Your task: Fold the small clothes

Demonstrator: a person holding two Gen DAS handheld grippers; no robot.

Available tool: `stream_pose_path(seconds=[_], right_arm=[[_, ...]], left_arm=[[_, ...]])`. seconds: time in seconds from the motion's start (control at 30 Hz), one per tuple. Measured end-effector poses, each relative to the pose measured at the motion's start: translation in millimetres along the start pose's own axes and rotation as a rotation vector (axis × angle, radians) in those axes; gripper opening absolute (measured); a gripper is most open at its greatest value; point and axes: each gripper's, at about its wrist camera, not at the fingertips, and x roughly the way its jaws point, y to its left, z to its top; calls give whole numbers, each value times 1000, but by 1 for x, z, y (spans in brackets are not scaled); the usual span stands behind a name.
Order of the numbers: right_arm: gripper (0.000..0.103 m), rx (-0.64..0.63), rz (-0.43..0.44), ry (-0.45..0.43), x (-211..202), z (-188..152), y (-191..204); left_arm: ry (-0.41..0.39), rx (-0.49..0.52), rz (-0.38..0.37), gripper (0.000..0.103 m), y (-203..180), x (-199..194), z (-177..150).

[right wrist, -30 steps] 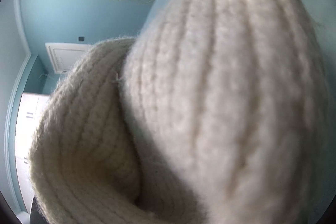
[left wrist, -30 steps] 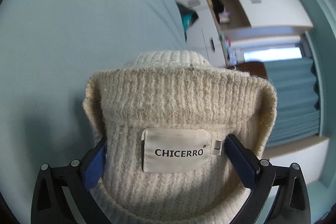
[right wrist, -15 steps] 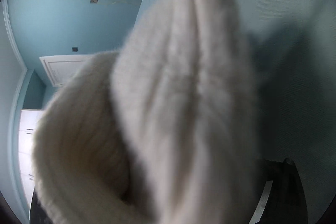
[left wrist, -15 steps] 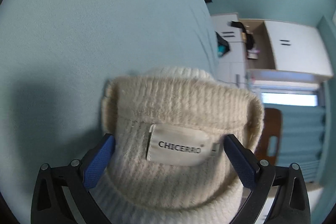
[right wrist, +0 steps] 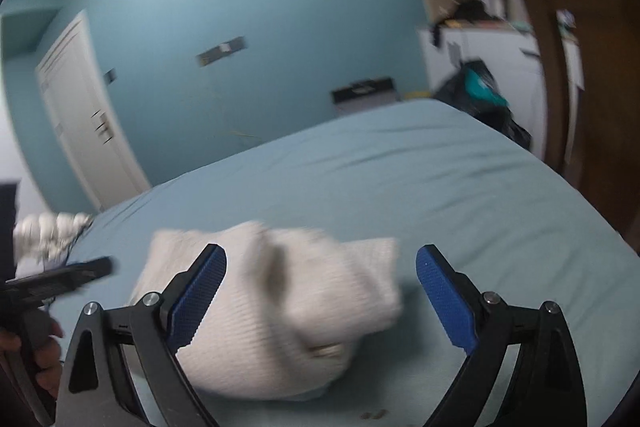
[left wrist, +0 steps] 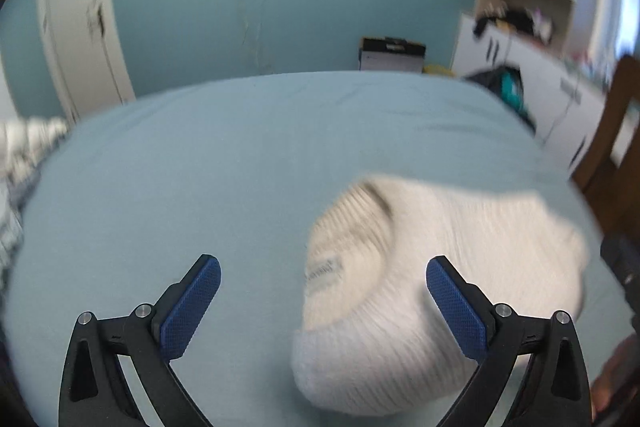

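While both grippers, left (left wrist: 323,289) and right (right wrist: 321,277), hang wide open and empty, the sweater (right wrist: 276,311) lies bunched near the bed's (right wrist: 460,195) front edge; flatten it before folding.

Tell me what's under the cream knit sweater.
The cream knit sweater lies bunched on the light blue bedsheet, which shows all around it. Whatever might sit directly beneath the bundle is covered, so that cannot be seen.
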Motion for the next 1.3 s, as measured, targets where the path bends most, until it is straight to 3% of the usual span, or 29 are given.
stream_pose_path(seconds=[0.03,0.07,0.17,0.23,0.3,0.37,0.5,0.6,0.7,0.83,0.97,1.07,1.17,1.3], right_arm=[[94,-43,14,16,7,-8,12],[94,-77,12,47,29,-9,-10],[97,-193,-65,177,68,-39,-33],[102,-158,-75,158,70,-43,-48],[102,-111,-44,210,78,-30,-69],[102,-75,-9,243,81,-24,-74],[102,-86,27,212,76,-26,-85],[102,-83,98,181,36,-48,-77],[102,-2,110,140,-5,-40,-92],[102,38,84,119,-60,-61,-107],[102,9,14,146,-100,-77,-112],[102,1,14,145,-117,-86,-115],[102,15,36,202,-118,-96,-113],[102,-49,-47,212,-113,-106,-103]], left_arm=[[13,52,24,103,-20,8,-4],[17,80,52,103,-33,16,-6],[-41,44,48,103,-36,26,-13],[-20,8,15,103,-37,40,-9],[-11,8,-2,103,-36,50,-8],[-19,5,7,103,-37,52,-6],[-68,54,51,103,-39,33,-16],[-90,136,82,103,-42,9,-16],[-87,184,187,103,-42,-18,-14],[-74,158,132,103,-37,-53,-34],[-83,203,126,103,-46,-80,-52],[-94,209,97,103,-45,-101,-71],[-70,205,71,103,-42,-109,-84],[-21,178,77,103,-39,-106,-91]])
